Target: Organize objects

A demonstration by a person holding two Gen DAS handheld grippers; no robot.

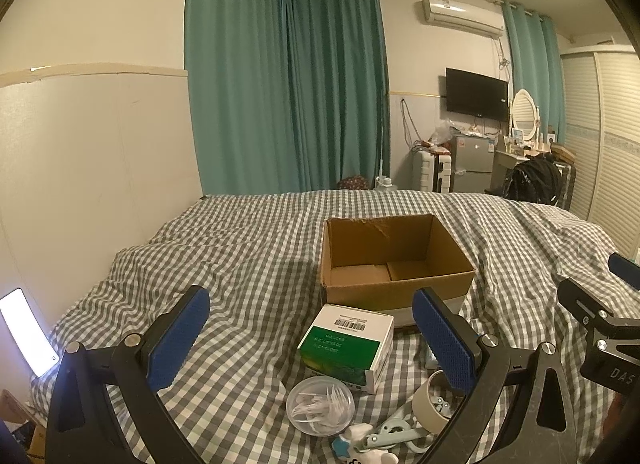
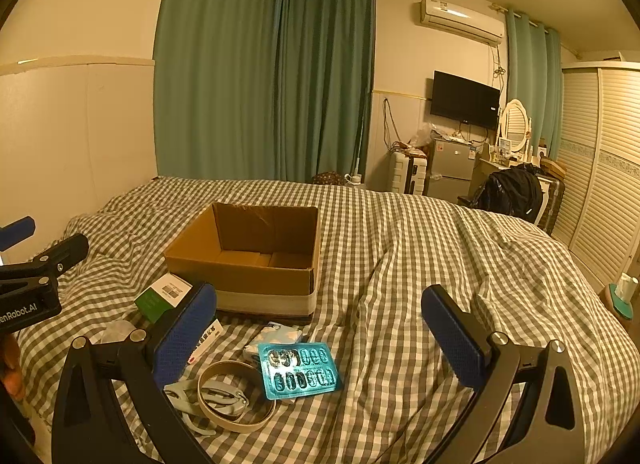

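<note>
Both grippers, left point(image 1: 310, 338) and right point(image 2: 318, 332), hovering spread, holding nothing | green-and-white carton point(image 1: 347, 346), clear round tub point(image 1: 320, 404), tape ring point(image 2: 236, 396), teal blister tray point(image 2: 299, 375) lying before empty cardboard box point(image 1: 394, 284) | risk: soft checked quilt point(image 2: 420, 248) giving way, pieces sliding aside

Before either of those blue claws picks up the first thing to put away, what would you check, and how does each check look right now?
1. Left gripper open and holding nothing: ok.
2. Right gripper open and holding nothing: ok.
3. Cardboard box open on top, with room inside: ok, nothing seen in it.
4. Green and white carton between the left gripper's fingers, free to grasp: ok; it lies just in front of the box.
5. Teal blister pack reachable for the right gripper: ok, lying flat on the checked bedspread.
6. Tape roll free to lift alone: not ok, a pale blue clip lies inside its ring.
</note>
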